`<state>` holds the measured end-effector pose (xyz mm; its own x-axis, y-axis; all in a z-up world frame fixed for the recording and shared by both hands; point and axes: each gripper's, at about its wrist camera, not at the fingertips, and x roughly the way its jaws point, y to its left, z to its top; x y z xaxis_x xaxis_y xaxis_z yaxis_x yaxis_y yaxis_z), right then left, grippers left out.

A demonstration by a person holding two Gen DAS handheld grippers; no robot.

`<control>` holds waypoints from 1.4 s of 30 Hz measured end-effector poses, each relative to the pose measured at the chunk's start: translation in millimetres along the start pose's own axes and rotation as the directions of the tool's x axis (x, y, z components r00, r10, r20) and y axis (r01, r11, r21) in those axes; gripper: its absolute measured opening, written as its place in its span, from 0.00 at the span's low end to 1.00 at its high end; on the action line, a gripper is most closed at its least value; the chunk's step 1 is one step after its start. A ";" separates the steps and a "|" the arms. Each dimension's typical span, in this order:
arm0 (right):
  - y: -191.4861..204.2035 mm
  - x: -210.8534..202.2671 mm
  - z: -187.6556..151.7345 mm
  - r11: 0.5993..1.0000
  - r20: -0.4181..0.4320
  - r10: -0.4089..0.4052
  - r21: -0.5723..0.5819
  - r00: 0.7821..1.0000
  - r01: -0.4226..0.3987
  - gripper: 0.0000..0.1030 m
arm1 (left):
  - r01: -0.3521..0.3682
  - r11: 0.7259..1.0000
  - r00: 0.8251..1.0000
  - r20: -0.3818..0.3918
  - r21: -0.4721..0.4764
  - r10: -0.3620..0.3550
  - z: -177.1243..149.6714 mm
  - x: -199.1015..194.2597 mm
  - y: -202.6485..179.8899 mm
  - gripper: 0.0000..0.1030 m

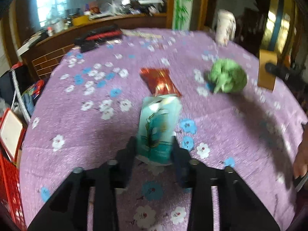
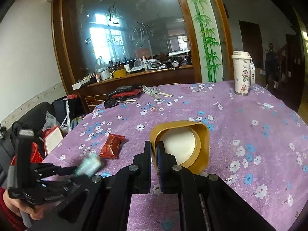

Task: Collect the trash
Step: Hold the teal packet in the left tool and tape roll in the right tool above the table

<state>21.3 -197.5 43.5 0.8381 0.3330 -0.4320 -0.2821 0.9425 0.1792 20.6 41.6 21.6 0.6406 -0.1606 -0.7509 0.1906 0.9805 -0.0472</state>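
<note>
A teal and white packet [image 1: 158,127] stands between the fingers of my left gripper [image 1: 155,144], which press on both its sides. From the right wrist view the same packet [image 2: 89,165] shows blurred at the left gripper's [image 2: 80,171] tips, just above the purple cloth. My right gripper [image 2: 154,151] is shut on the near wall of a yellow bin [image 2: 200,134] tipped on its side with its mouth toward me. A red snack wrapper [image 1: 159,81] lies just beyond the packet. A crumpled green wad [image 1: 227,78] lies further right, near the bin [image 1: 266,71].
The purple flowered tablecloth [image 1: 77,134] covers the table. A tall white tumbler [image 2: 242,73] stands at the far right. Dark and red items [image 2: 125,93] lie at the far left edge. A red basket [image 1: 7,173] and bags sit beside the table on the left.
</note>
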 end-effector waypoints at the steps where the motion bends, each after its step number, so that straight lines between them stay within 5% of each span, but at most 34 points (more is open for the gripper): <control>1: 3.4 -0.6 -0.2 1.000 0.003 0.007 -0.011 1.000 -0.007 0.06 | -0.002 1.000 1.000 0.029 -0.030 0.003 -1.0 -7.1 2.6 0.29; 6: 24.1 0.1 -4.8 0.996 0.002 0.028 -0.090 1.000 -0.028 0.06 | -0.057 0.995 0.981 0.181 -0.083 0.072 -4.1 -29.9 3.8 0.29; 11: 39.7 2.6 -9.9 0.988 -0.006 0.033 -0.154 0.999 -0.034 0.06 | -0.138 0.987 0.944 0.290 -0.087 0.158 -2.6 -42.6 3.6 0.30; 28: 48.1 16.0 -19.6 0.978 -0.044 -0.038 -0.207 0.998 0.028 0.06 | -0.181 0.979 0.928 0.315 -0.094 0.201 -2.2 -43.2 12.8 0.31; 42: 36.3 25.5 -19.1 0.989 -0.111 -0.071 -0.136 0.991 0.055 0.06 | -0.184 0.978 0.928 0.312 -0.095 0.205 -3.1 -42.5 13.8 0.32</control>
<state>23.6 -154.3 22.1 0.7991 0.2668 -0.5388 -0.2963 0.9545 0.0333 -6.3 62.2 50.9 0.8656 0.0166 -0.5005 -0.0020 0.9996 0.0297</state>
